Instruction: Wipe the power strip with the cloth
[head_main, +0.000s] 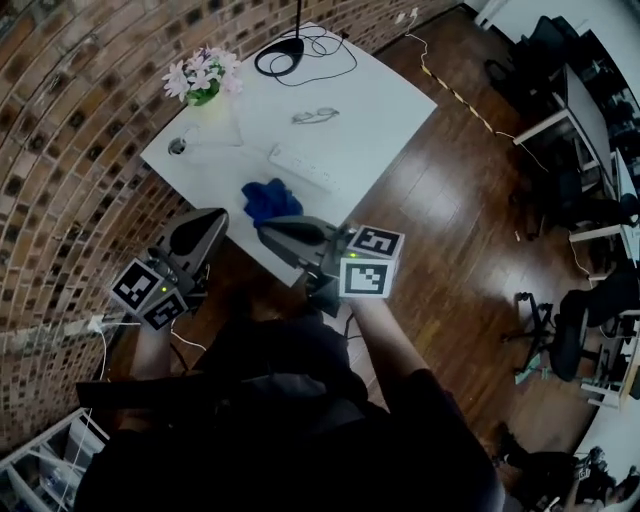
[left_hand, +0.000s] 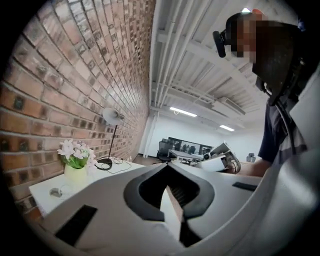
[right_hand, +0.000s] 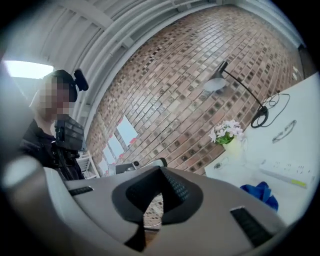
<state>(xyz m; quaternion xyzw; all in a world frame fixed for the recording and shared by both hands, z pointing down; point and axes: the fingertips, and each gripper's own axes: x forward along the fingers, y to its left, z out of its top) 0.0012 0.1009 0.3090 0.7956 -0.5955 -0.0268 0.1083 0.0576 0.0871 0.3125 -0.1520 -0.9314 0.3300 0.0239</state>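
Head view: shows left gripper (head_main: 200, 232) and right gripper (head_main: 285, 234) both clenched on nothing, short of the table (head_main: 390, 110). Locates blue cloth (head_main: 270, 198) near the front edge, just beside the white power strip (head_main: 305, 168). Open jaws before reaching; otherwise likely to shove cloth off the edge. Expect loose strip to slide under wiping pressure toward glasses (head_main: 315, 116) unless pinned with the other claw.

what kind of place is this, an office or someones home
Most likely an open-plan office or lab: black office chairs stand on the dark wooden floor, a white rectangular table sits beside a red brick wall, and long ceiling strip lights show in the left gripper view.
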